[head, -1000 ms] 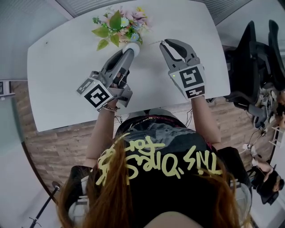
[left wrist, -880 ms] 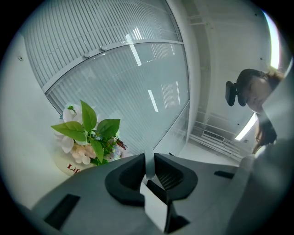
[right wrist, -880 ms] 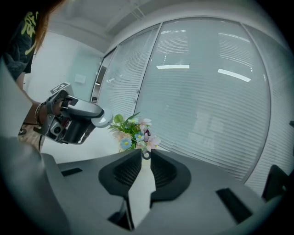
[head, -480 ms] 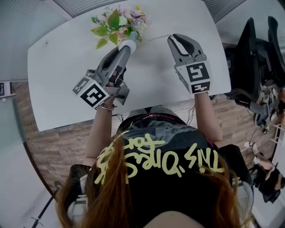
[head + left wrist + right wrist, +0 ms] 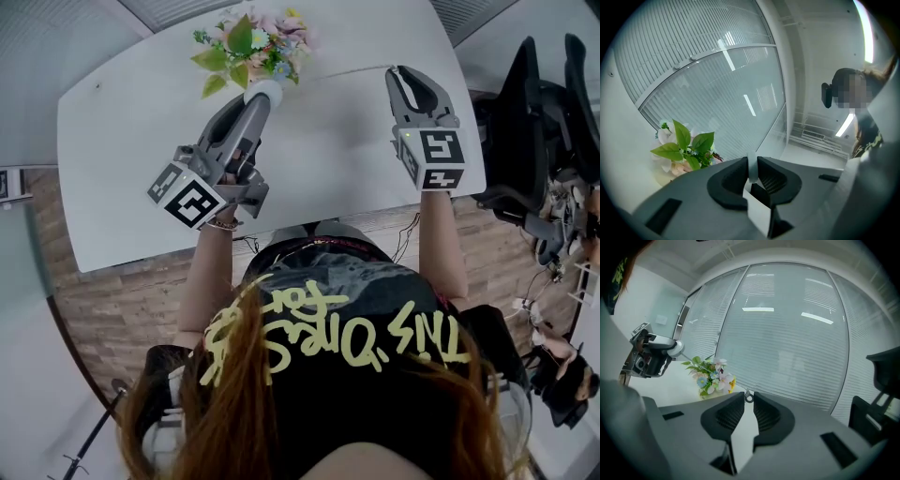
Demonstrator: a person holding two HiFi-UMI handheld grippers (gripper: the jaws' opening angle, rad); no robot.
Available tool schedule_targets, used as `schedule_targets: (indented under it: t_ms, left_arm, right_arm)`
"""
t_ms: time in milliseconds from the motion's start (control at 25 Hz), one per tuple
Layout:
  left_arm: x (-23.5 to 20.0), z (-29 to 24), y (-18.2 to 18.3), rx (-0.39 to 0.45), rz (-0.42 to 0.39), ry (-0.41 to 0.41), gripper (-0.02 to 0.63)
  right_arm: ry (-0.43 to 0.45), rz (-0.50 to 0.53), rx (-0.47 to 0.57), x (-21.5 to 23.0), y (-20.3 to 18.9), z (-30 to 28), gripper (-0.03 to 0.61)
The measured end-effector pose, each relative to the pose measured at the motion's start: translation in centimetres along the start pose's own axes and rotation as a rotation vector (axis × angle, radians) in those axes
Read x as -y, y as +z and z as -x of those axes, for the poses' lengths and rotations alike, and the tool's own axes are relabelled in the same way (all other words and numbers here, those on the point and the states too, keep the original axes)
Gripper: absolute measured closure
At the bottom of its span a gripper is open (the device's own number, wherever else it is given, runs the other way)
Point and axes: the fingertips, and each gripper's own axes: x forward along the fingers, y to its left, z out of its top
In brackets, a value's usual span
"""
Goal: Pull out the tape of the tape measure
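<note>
While left claw clamps the white round tape measure, right claw pinches its thin pale tape's metal ring, well apart.

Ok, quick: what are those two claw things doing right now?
Left gripper: closed on the white tape measure case.
Right gripper: closed on the end ring of the pulled-out tape.

White table. Grey left gripper and right gripper, black pads, cubes in black-and-white square markers. White tape measure; pale tape. Bouquet: green leaves, pink, blue and yellow blooms. Black shirt with yellow lettering. Reddish-brown hair. Brown wood-grain floor. Black chairs. White slatted blinds.
</note>
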Motion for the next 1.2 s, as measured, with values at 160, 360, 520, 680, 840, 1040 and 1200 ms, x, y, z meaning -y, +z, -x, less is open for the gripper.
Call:
schedule_targets:
  t_ms: [160,360,520,680,840,1040,1200]
  left_arm:
    - [0.5,0.1,0.3,0.015,-0.026,-0.018,0.554]
    - [1.5,0.2,0.6,0.016,-0.108,-0.045,0.554]
    - [2.0,0.1,0.5,0.010,-0.149,-0.061,0.554]
    - [2.1,0.2,0.6,0.013,-0.161,-0.058,0.554]
    - [2.2,0.1,0.6,0.011,-0.174,-0.060,0.554]
    - [2.2,0.3,0.8,0.019,-0.179,-0.062,0.554]
    - [2.3,0.5,0.8,0.019,-0.185,-0.064,0.554]
  right_arm:
    - [-0.030,-0.020,0.003,1.0,-0.6,0.2,0.514]
    - [-0.066,-0.026,0.007,2.3,-1.3,0.6,0.514]
    - [-0.092,-0.030,0.005,3.1,-1.7,0.8,0.514]
    - [-0.107,-0.032,0.005,4.0,-1.8,0.8,0.514]
    - [-0.120,-0.033,0.002,4.7,-1.9,0.8,0.514]
    - [-0.135,-0.040,0.000,5.3,-2.2,0.8,0.514]
    - [-0.143,-0.041,0.004,5.6,-2.3,0.8,0.514]
